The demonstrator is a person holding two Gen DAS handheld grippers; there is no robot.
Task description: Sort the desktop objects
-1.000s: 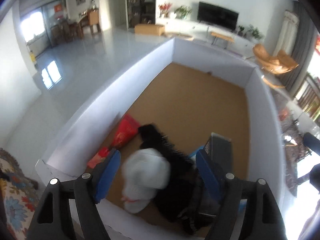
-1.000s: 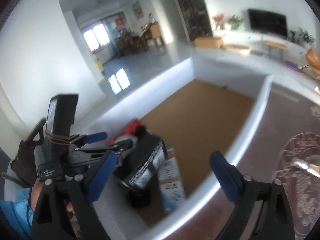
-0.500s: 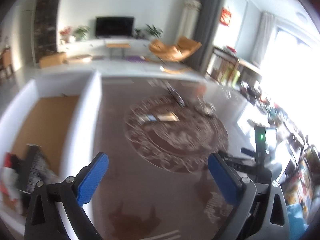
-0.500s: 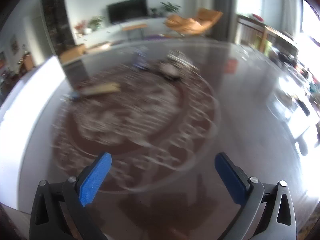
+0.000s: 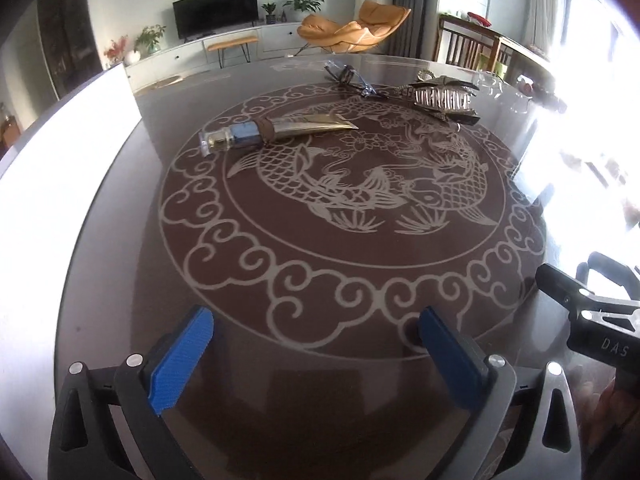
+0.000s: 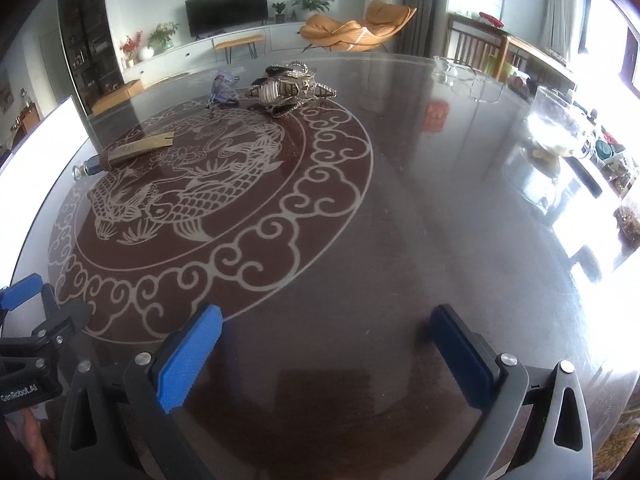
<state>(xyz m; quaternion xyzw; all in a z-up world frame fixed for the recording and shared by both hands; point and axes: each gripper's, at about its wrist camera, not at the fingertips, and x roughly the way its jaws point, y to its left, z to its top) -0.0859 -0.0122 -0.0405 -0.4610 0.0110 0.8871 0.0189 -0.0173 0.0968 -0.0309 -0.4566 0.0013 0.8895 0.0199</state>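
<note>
Glare whitens the table (image 5: 120, 240) edge; both tongs (image 5: 316, 354) (image 6: 326, 348) gape empty.

A gold tube (image 5: 308, 127) with a blue-and-clear cap lies flat on the counter (image 5: 360, 288) at eleven o'clock, cap pointing to nine. At one o'clock rests a jewelled hair claw (image 5: 444, 98), teeth showing. Just beside it, toward twelve, lie folded glasses (image 5: 350, 78).
</note>
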